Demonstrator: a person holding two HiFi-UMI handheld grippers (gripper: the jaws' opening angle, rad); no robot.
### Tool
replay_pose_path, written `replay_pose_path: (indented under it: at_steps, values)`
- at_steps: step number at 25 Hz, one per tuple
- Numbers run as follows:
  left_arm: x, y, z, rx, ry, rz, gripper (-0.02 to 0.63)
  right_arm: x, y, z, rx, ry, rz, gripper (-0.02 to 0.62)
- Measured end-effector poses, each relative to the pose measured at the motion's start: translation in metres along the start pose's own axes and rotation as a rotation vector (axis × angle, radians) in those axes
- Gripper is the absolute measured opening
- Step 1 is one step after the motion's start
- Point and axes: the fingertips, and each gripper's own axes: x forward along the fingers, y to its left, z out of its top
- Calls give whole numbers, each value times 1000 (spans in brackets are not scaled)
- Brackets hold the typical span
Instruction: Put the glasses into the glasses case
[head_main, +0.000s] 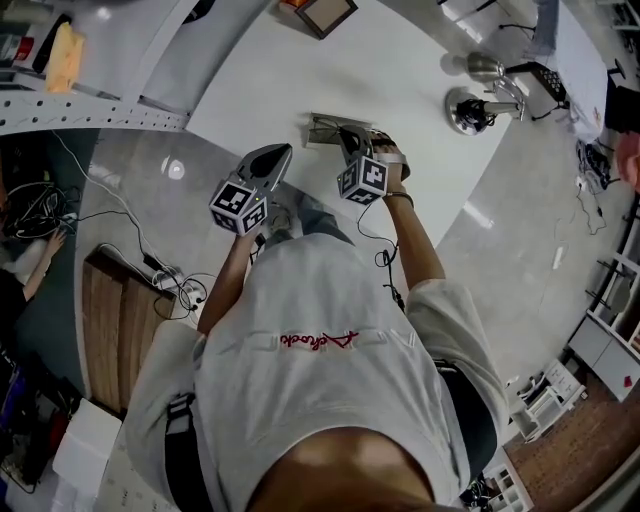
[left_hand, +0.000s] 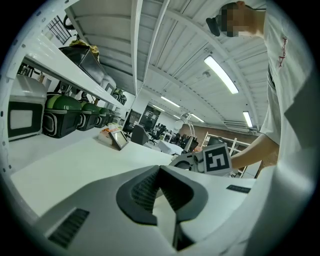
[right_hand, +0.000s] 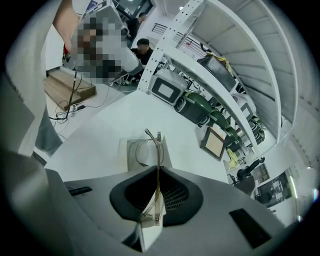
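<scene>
Thin wire glasses (right_hand: 158, 150) are sitting pinched edge-on in the right hand-held gripper (right_hand: 157, 174), whose jaws are closing tight on the frame. The lens end is reaching out at 12 o'clock toward the grey glasses case (right_hand: 127, 155) on the white bench (head_main: 400, 80). Judged step: lowering in, which is calling for squaring the frame with the case and keeping the pinch light until seated. The left hand-held gripper (left_hand: 161, 172) is hanging closed and empty at 9 o'clock.

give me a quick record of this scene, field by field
left tool: shut, empty
right tool: shut on the glasses
glasses: held edge-on, over the case
case: grey, lying on the table
contact of glasses and case: cannot tell
task state: glasses not yet released
</scene>
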Motion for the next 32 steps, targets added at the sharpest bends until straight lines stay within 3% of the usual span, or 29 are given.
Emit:
replay_pose_path:
  at_steps: [24, 29, 32]
  values:
    - [-12, 10, 1, -11, -12, 15, 3, 30, 22, -22, -63, 83, 106, 18]
    - [-13, 9, 3, -8, -12, 7, 3, 28, 21, -15, -47, 61, 124, 101]
    - [-14, 7, 4, -3, -16, 1, 3, 25, 19, -12, -51, 62, 113, 109]
